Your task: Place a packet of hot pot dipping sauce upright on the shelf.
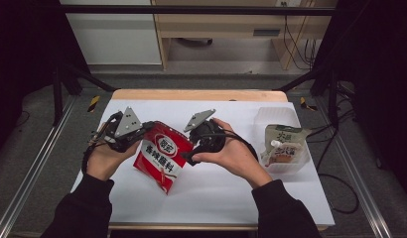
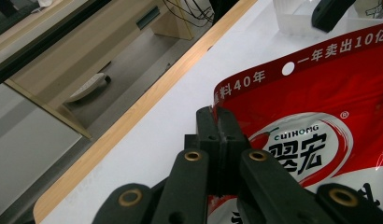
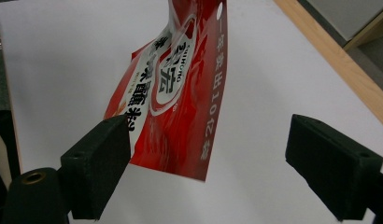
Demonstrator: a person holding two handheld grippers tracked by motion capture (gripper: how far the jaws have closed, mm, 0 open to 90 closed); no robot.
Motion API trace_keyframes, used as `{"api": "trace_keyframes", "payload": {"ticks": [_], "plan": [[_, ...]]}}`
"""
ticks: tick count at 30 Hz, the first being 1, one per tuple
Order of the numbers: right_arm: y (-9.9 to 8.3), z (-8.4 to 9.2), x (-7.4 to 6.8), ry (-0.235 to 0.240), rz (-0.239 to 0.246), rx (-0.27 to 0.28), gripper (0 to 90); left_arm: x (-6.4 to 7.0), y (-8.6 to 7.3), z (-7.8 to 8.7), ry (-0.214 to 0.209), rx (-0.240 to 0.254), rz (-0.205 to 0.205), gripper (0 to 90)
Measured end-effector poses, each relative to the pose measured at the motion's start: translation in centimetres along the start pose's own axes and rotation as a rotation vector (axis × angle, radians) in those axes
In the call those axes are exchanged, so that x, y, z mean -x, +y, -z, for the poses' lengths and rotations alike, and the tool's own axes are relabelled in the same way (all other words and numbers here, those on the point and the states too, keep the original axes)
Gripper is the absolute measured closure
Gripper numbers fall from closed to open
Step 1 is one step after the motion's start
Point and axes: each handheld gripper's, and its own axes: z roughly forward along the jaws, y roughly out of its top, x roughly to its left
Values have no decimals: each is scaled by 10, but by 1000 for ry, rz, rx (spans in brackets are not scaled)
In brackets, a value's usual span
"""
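A red seasoning bag [image 1: 161, 157] with white and black print hangs tilted over the white table top [image 1: 216, 198]. My left gripper [image 1: 143, 130] is shut on its upper left corner; in the left gripper view the jaws [image 2: 217, 122] pinch the bag's top edge [image 2: 320, 107]. My right gripper [image 1: 189, 145] sits at the bag's right edge and stands open. In the right gripper view its two pads [image 3: 102, 161] are wide apart, and the bag [image 3: 178, 107] hangs just ahead of them, its lower corner between them without touching either pad.
A clear plastic tub [image 1: 286, 119] at the table's right holds a green and white spout pouch [image 1: 285, 144]. The table's wooden far edge [image 1: 199, 94] runs along the back. Black frame rails stand on both sides.
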Motion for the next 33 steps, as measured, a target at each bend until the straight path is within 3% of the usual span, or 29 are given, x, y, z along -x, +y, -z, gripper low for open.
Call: {"api": "trace_keyframes", "payload": {"ticks": [3,8,10,11,13,15,20,22,31,33], "plan": [[2,-9,1,39,-13,-14,200,0,1,-1,-2,-5,-4,900],[5,-20,-1,48,-6,-51,301,2,3,-1,-6,-3,-7,900],[6,-26,-1,53,-8,-67,375,3,3,-1,-8,0,-8,900],[6,-30,0,58,3,-81,466,3,4,0,-8,-1,-13,900],[7,-32,0,60,3,-87,509,3,4,0,-9,0,-13,900],[7,-35,2,63,6,-89,632,3,4,0,-11,-4,-13,900],[6,-35,3,64,8,-84,759,1,2,0,-20,-6,-7,900],[6,-34,4,69,8,-82,857,1,1,0,-24,-5,-2,900],[5,-35,7,80,4,-80,899,-2,-3,0,-45,-7,6,900],[6,-33,8,85,-2,-79,900,-2,-5,1,-45,-1,22,836]]}}
